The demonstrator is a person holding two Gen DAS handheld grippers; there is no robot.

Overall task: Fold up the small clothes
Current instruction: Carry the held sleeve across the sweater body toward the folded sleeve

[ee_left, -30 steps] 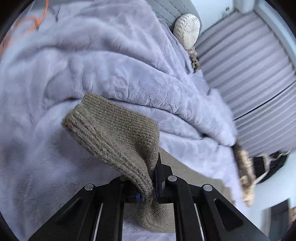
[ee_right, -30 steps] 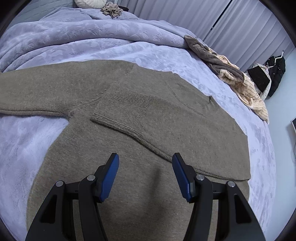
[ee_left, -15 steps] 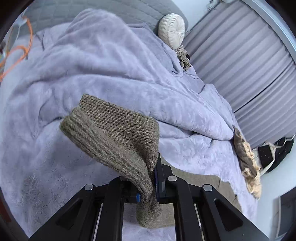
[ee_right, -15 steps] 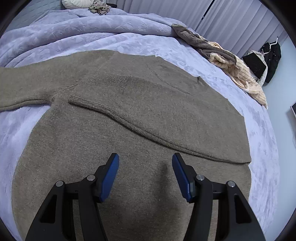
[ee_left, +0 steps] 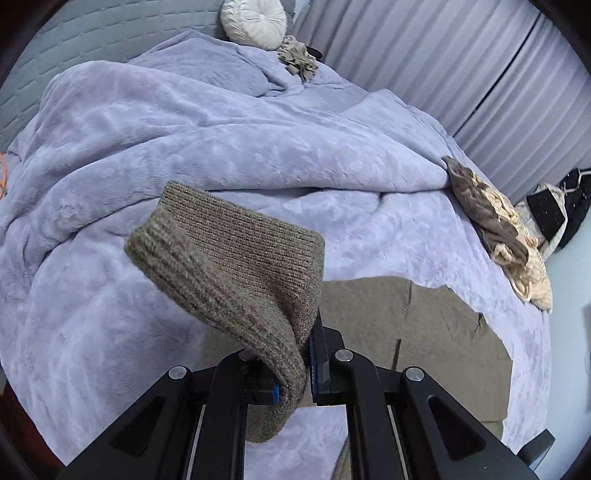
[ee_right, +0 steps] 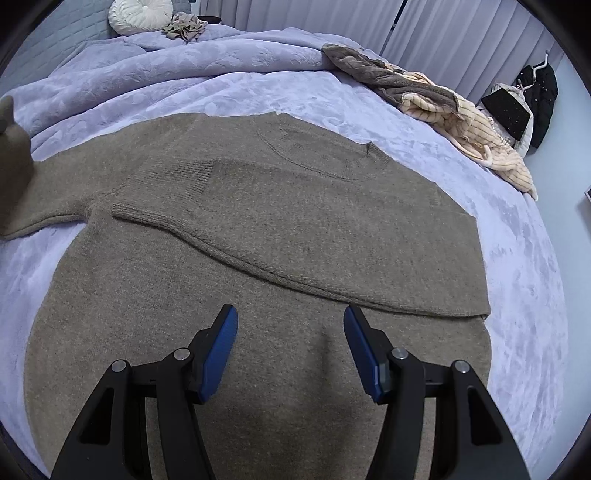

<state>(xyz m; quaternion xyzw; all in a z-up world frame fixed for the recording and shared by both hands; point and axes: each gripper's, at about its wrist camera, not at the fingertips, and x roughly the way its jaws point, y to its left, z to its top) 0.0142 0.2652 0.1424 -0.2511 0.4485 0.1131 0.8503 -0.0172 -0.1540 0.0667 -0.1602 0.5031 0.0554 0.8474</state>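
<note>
An olive-brown knitted sweater (ee_right: 258, 280) lies flat on the lilac bedspread (ee_right: 517, 280). Its right sleeve is folded across the chest, ribbed cuff (ee_right: 188, 177) pointing left. My left gripper (ee_left: 295, 380) is shut on the ribbed cuff (ee_left: 236, 258) of the other sleeve and holds it lifted above the bed; the sweater body (ee_left: 424, 332) lies beyond it. That raised sleeve shows at the left edge of the right wrist view (ee_right: 13, 147). My right gripper (ee_right: 290, 354) is open and empty, hovering over the sweater's lower body.
A rumpled lilac blanket (ee_left: 184, 129) is heaped toward the headboard, with a round cream cushion (ee_left: 255, 22) behind it. A pile of brown and cream striped clothes (ee_right: 443, 99) lies at the bed's far right edge. Grey curtains (ee_left: 461, 55) hang behind; dark bags (ee_right: 524, 99) stand by them.
My left gripper has swung right with the cuff in its grip, bringing the sweater body into view. My right gripper has drawn back toward the hem, still open.
</note>
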